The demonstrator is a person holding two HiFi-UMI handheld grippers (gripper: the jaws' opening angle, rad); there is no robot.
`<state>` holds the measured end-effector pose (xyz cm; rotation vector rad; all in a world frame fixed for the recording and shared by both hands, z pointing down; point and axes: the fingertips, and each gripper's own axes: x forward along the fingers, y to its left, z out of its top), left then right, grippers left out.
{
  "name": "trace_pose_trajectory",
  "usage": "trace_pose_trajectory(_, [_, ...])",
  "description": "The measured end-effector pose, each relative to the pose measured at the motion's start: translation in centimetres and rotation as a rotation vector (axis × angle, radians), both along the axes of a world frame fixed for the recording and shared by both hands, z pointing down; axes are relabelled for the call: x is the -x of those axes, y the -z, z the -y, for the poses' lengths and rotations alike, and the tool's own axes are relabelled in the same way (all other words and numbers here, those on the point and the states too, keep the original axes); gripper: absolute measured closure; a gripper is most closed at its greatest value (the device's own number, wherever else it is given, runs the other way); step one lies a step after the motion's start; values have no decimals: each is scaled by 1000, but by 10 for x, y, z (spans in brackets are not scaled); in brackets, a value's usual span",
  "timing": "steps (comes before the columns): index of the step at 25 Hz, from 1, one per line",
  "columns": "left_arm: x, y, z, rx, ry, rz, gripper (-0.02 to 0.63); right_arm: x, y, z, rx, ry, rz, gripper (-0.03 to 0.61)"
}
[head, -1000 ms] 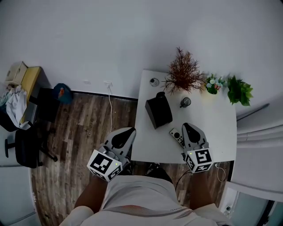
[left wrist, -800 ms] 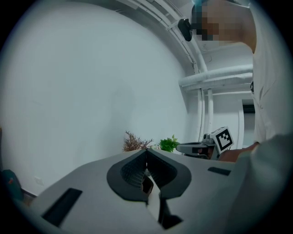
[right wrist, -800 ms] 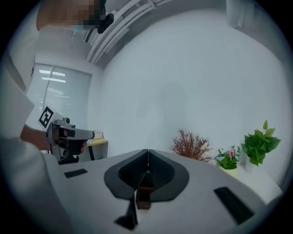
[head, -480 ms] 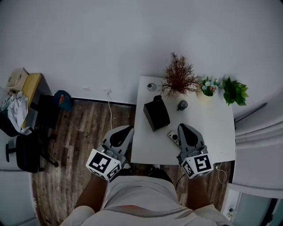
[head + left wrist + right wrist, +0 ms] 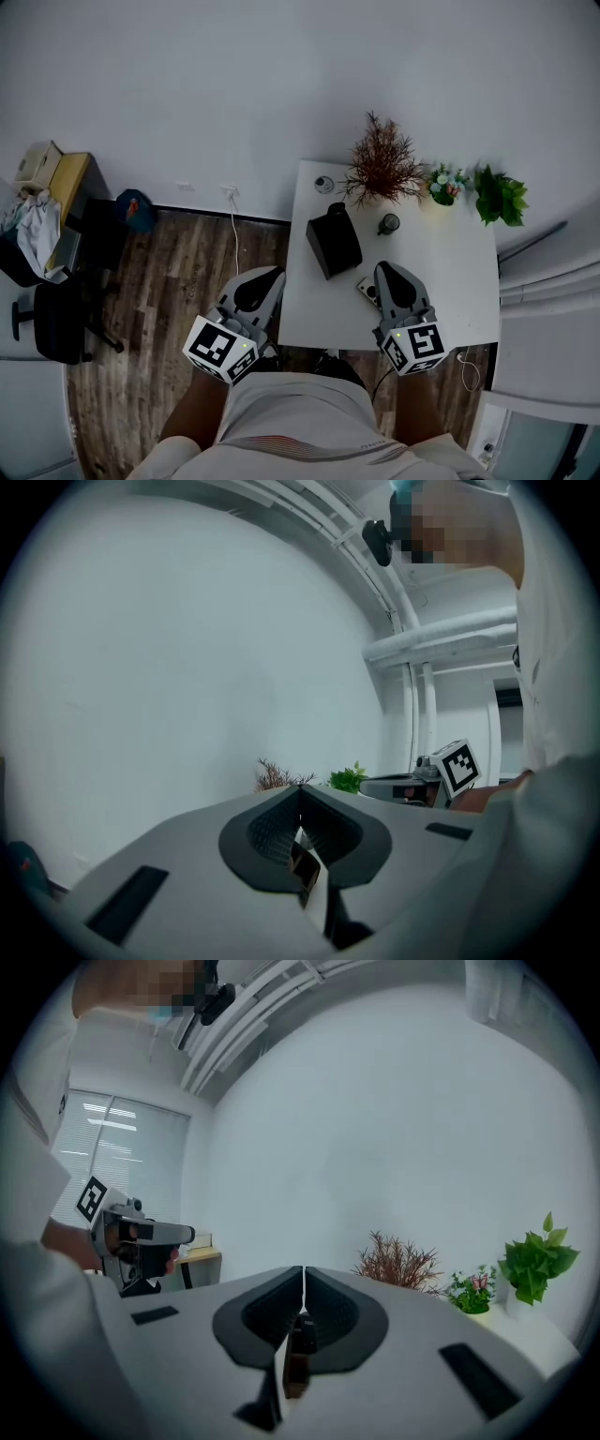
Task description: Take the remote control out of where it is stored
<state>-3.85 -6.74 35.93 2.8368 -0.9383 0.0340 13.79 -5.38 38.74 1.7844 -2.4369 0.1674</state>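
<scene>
Both grippers are pointing roughly level in front of the person, and neither is carrying anything. The left gripper (image 5: 270, 277) is hovering over the floor (image 5: 169, 281), off the left edge of the table (image 5: 450, 272); its own view is showing the jaws pressed together with nothing between them. The right gripper (image 5: 387, 270) is hanging over the near part of the table with its jaws also closed tight and empty. The remote (image 5: 367, 289) is lying flat on the tabletop, just right of the black box (image 5: 333, 242) and close to the front edge. From above, the right gripper is covering its right side, and I can't tell whether they're touching. I'm guessing the box is the store. The remote is showing outside it, so I'm reading the take-out as done or nearly done. On handling, I'm expecting a light, rigid plastic slab with a smooth shell, so it's likely slippery and sitting low on the surface. The jaws are needing to open first. I'm suggesting a pinch across the narrow width, on the long side edges near mid-length, keeping the pads off the buttons. Gripping it at one end is risking it pivoting or skating out.
</scene>
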Motion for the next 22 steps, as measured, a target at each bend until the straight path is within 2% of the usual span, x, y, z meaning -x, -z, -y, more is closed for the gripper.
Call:
trace_pose_trajectory(5, [1,-3,0,1,4,-1,604,1,-5,5,9,-1,-5,560])
trace_pose_trajectory(9, [3,-5,0,3,9,15,604,2,-28,21,61,-19,-7,551])
trace_pose_trajectory(12, [8,-8,0,12,19,23,604,11,-54,43,119,-3,-2,413])
trace_pose_trajectory(16, [16,-12,1,28,39,31,604,20,-86,75,128,-50,-49,376])
trace_pose_trajectory(22, [32,-17,1,43,89,42,605,29,-132,105,163,-92,-91,373])
